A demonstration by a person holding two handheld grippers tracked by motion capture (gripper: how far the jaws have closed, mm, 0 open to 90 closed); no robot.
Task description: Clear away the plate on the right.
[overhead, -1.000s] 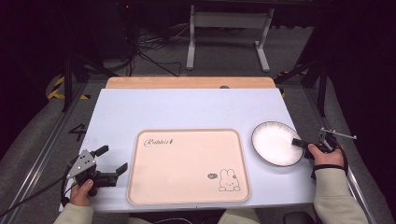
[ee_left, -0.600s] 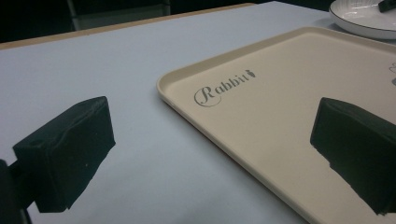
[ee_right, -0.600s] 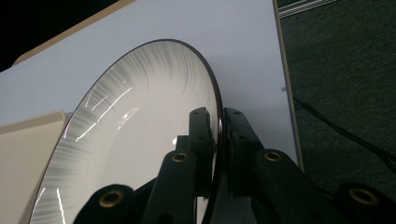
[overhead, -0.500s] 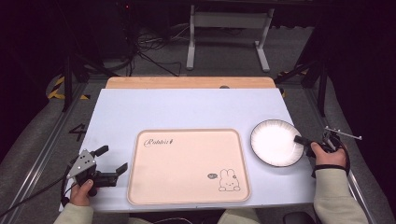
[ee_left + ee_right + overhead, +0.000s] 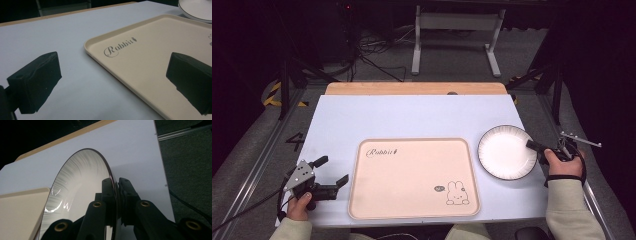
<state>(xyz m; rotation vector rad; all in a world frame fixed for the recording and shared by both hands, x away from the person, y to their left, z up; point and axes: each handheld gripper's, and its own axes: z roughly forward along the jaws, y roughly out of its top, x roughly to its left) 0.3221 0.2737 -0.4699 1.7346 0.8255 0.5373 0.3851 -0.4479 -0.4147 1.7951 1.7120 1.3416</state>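
Since a second ago the plate [image 5: 506,151] has slid slightly left, toward the tray [image 5: 412,177], with my right gripper [image 5: 536,146] clamped on its right rim. Its jaws pinch the rim from both sides, nearly closed. The plate sits on the table [image 5: 412,115] just right of the tray, its left edge close to the tray's lip.

I judge I am bringing the plate onto the tray. I should keep the grip firm, raise the rim enough to clear the lip, and move slowly, since a one-sided hold lets it sag.

My left gripper [image 5: 331,177] rests wide and empty at the tray's left edge. Nothing else blocks the path.
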